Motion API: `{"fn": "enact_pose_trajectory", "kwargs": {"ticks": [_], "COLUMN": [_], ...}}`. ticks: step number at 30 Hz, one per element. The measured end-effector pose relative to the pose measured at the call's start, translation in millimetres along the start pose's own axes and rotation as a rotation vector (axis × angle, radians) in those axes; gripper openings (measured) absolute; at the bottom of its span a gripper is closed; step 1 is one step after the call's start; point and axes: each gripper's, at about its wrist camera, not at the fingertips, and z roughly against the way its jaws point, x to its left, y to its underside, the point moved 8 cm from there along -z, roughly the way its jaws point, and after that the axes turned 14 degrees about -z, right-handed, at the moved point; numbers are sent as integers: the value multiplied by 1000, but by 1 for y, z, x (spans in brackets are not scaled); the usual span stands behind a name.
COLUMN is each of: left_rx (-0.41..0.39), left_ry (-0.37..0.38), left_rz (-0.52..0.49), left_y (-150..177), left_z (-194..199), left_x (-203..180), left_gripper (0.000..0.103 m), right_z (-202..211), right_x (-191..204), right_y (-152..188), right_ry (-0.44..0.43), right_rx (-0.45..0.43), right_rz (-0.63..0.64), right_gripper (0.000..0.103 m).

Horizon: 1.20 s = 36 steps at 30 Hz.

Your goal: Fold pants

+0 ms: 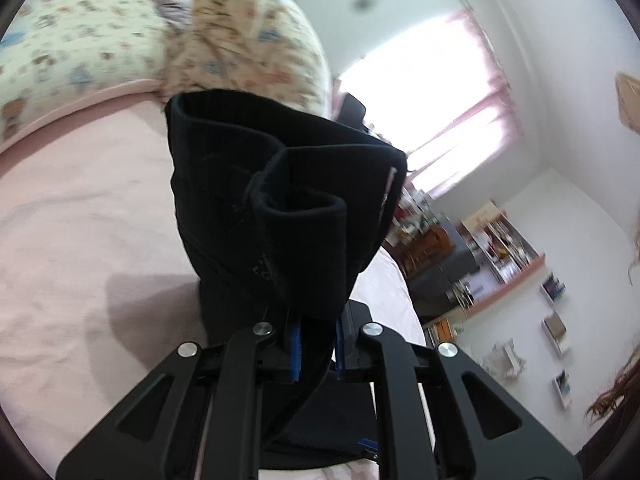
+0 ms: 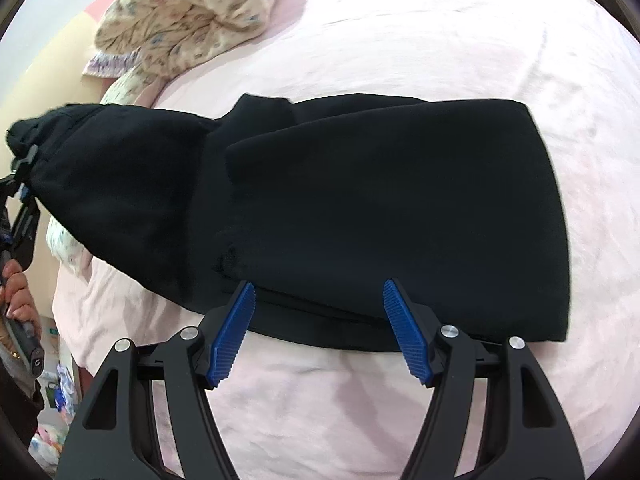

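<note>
The pants point(image 2: 360, 208) lie across the pink bed point(image 2: 440, 40), a dark slab filling the middle of the right wrist view, with one end raised off the sheet toward nine o'clock. That raised end is the part in hand: in the left wrist view it stands bunched and curled at the centre of the frame, rising from between the pads of the left gripper point(image 1: 316, 354), which is clamped tight on the cloth. Held this way, the end can be carried over the flat part to make a fold, I judge.

The flat part stays down under its own weight, its far edge straight at three o'clock, so the fold has a fixed base to land on.

The right gripper point(image 2: 318, 334) hangs at six o'clock, just at the near edge of the pants, its blue pads well apart with nothing between them. It looks placed to pin or take that edge, though it is not yet pressing.

At eight o'clock in the right wrist view a hand point(image 2: 18, 292) grips the left tool's handle. Patterned pillows point(image 2: 192, 12) sit at eleven o'clock, clear of the cloth.
</note>
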Motion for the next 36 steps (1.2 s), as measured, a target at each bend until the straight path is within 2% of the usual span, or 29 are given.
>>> {"fn": "enact_pose_trajectory", "kwargs": {"ticks": [5,10,16,21,29,36], "left_rx": [52,147,264,354,512,638], "left_ry": [74,156,208,214,199,133], "left_rz": [-71,-139,-138,-123,-189,-278], "left_y": [9,32,74,112,170,220], "left_z": [-25,-62,-109,-146,-189,-214], "left_x": [-44,-95,-133,-158,-189,-203], "left_gripper": [11,11,11,11,12,13], "right_z": [13,28,43,55,64,75], "right_x": [-22,-53,-90,-121,-150,-181], "right_y": [-1,-6,-11,-13,-14,-11], "right_ry": [9,27,45,62,72,80], "right_rx": [-21,-52,-76,-97,-109,-124], "right_rz": [-51,-117,-197,-243,-298,-332], "right_gripper": [70,70,70,70,70,70]}}
